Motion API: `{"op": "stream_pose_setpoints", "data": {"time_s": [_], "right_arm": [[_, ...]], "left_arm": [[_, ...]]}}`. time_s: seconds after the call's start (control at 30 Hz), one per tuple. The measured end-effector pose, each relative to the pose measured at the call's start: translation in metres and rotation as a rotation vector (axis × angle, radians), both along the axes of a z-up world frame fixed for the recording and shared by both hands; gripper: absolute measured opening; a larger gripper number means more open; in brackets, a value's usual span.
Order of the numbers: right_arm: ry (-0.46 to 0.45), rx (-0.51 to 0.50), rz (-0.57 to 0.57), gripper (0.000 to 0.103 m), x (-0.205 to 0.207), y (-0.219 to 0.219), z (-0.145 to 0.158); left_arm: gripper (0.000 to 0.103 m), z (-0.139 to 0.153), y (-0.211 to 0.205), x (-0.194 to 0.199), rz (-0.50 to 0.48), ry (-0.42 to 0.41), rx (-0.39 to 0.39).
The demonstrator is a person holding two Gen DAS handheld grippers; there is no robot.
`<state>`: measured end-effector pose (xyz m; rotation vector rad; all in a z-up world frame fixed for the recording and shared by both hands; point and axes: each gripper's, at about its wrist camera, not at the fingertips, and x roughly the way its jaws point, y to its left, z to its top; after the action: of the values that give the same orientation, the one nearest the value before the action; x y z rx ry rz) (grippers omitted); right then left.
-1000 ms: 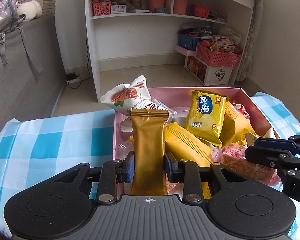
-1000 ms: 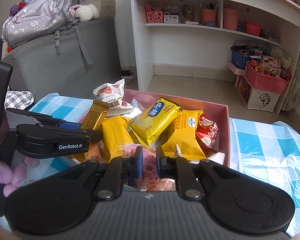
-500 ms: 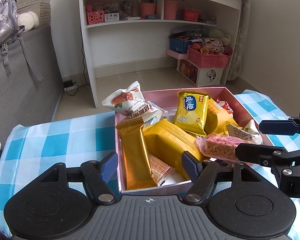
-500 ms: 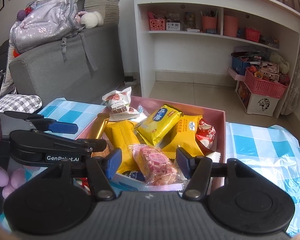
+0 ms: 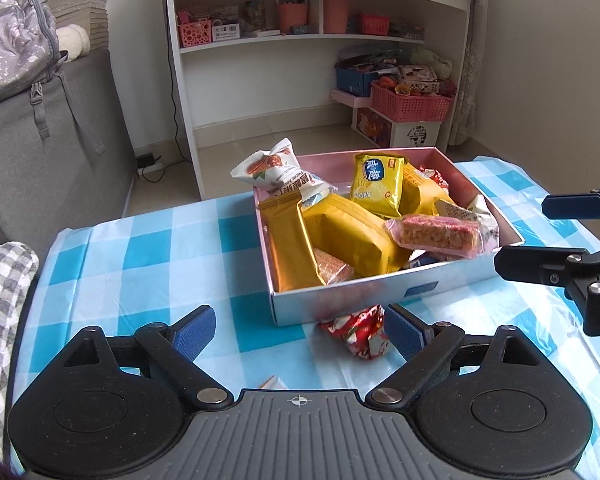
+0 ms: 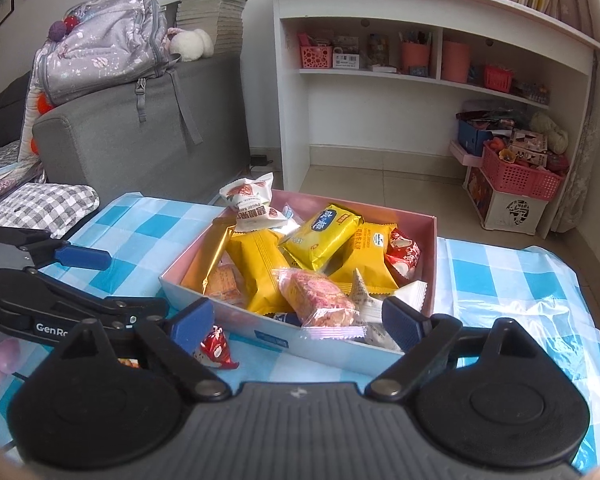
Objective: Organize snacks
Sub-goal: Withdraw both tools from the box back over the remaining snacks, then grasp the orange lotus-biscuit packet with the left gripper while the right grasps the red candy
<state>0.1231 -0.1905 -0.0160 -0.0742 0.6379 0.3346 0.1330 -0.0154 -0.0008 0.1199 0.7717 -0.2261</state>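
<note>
Both grippers hang empty here; the left gripper has just been spreading its fingers wide, nothing between them, low in its frame; the right gripper has likewise just been opening, fingers wide, clear of the pink crisp bar lying on top of the heap; the snack box sits centre frame on the checked worktop, packed full; one red wrapped sweet lies outside, just beside the box's near wall, likely next to be gathered in.

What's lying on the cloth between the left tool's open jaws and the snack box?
A red-and-white wrapped snack lies there, just before the box; the left wrist view shows it best.
</note>
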Motion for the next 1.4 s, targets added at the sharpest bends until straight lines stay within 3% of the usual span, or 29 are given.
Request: {"op": "stream_pose_setpoints", "data": {"time_s": [0.13,0.57,0.73,0.93,1.17,1.33,1.4], "right_arm": [[-0.007,-0.015,0.009,0.099,-0.009,0.005,0.0],[-0.019,-0.107,0.077,0.103,-0.032,0.028,-0.018],[0.009,-0.12,0.091,0.103,-0.033,0.036,-0.032],[0.036,-0.151,0.12,0.102,-0.027,0.049,-0.047],[0.083,-0.036,0.077,0.1,-0.001,0.043,-0.051],[0.131,0.043,0.066,0.091,0.013,0.045,-0.057],[0.143,0.046,0.067,0.087,0.017,0.048,-0.061]], "left_arm": [[0.096,-0.004,0.009,-0.017,0.009,0.013,0.011],[0.096,-0.034,0.02,-0.056,0.036,0.094,0.027],[0.096,-0.056,0.019,-0.058,0.13,0.155,0.021],[0.094,-0.064,0.016,-0.05,0.222,0.152,-0.018],[0.094,-0.063,0.02,-0.036,0.319,0.139,-0.106],[0.091,-0.066,0.011,-0.03,0.331,0.122,-0.077],[0.084,-0.066,0.008,-0.029,0.329,0.112,-0.052]]}}
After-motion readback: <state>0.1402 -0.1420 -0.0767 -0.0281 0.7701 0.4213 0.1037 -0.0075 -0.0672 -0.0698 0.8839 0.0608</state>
